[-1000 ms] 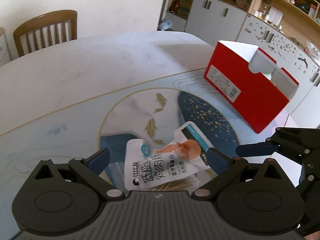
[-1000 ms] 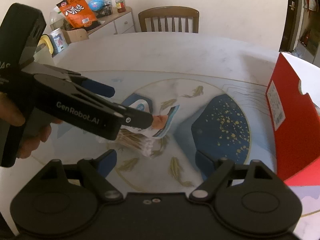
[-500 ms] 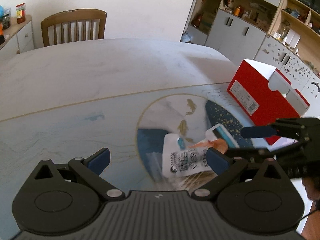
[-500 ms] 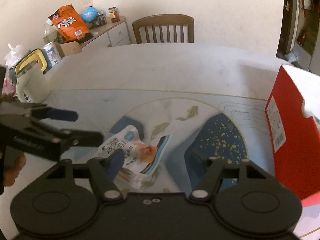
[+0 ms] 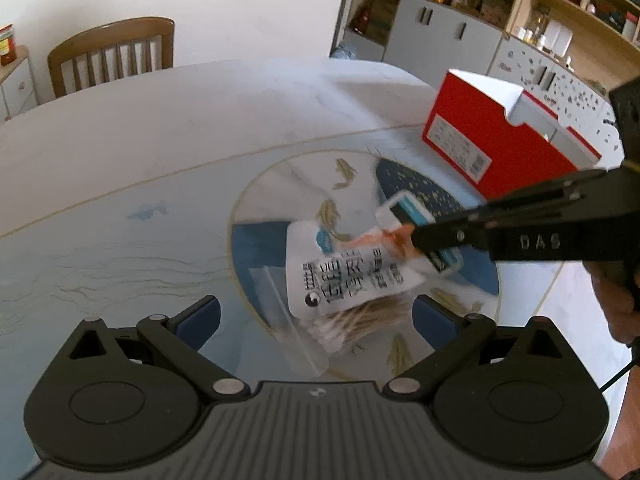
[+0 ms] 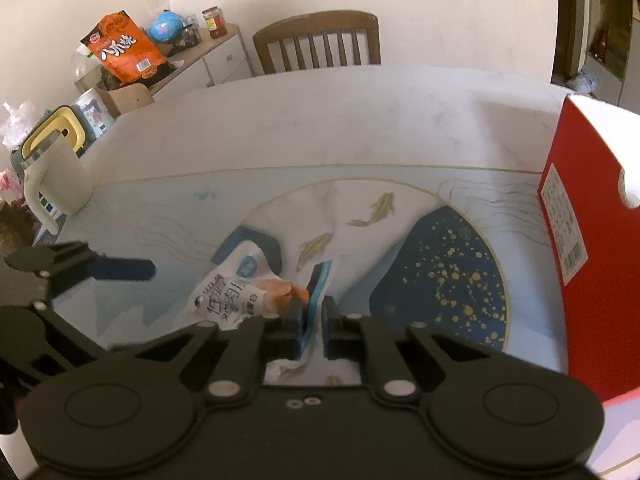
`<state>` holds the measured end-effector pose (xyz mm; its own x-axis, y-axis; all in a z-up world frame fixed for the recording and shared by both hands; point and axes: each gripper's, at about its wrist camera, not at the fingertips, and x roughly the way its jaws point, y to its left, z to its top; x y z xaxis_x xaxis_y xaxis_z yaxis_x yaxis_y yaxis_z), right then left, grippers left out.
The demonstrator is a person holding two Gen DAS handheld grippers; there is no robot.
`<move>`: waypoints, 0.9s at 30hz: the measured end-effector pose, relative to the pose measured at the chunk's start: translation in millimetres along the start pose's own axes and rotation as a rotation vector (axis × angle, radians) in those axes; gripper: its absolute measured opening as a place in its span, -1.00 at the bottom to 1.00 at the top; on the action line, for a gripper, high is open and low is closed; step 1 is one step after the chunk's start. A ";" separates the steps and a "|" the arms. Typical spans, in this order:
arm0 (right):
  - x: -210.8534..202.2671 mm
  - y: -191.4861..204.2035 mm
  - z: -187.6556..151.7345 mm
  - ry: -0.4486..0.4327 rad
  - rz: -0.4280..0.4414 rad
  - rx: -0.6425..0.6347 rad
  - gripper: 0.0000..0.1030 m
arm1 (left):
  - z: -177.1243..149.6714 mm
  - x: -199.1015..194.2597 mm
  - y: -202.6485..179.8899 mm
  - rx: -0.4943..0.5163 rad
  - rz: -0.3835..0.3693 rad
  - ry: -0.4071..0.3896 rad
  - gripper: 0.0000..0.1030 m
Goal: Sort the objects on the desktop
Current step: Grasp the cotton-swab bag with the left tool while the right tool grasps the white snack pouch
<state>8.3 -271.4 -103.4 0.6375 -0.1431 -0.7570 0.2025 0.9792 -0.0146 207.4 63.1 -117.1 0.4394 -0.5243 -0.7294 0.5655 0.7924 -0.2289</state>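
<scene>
Left gripper (image 5: 316, 314) jaws wide apart, holding nothing, hovering by swab bag (image 5: 360, 320), white pouch (image 5: 352, 276) mid-table (image 5: 200, 128) on the fish mat (image 6: 440, 280), right gripper (image 6: 314, 318) jaws just closed, clamped on its blue edge, red box (image 6: 580, 240) far right.

The scene is viewed from two fisheye cameras, each mounted just behind a gripper and angled steeply down along its fingers. The table (image 5: 168, 128) is seen close up from the near edge in both views. The wooden chair (image 5: 112, 56), red box (image 6: 580, 248) and white snack pouch (image 5: 344, 280) are shared.
</scene>
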 end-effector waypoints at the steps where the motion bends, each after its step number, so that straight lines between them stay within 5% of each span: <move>1: -1.5 0.2 -0.3 -0.013 -0.013 -0.003 -0.90 | -0.1 2.0 -1.3 0.004 -0.001 0.004 0.99; 11: -8.1 -26.3 0.6 -0.052 -0.141 0.055 -1.00 | 2.7 19.4 -25.5 0.043 0.025 0.008 0.99; 23: -3.1 -36.1 -9.0 -0.005 -0.135 0.064 -0.98 | 3.5 40.7 -32.5 0.001 0.070 0.040 0.98; 27: -7.0 -36.0 -9.1 -0.015 -0.121 0.067 -1.00 | 3.9 40.9 -33.5 0.005 0.088 0.032 0.80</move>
<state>-10.2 -304.4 -103.5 0.6161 -0.2625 -0.7427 0.3276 0.9428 -0.0615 209.1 13.9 -136.8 0.4648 -0.4425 -0.7669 0.5291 0.8333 -0.1601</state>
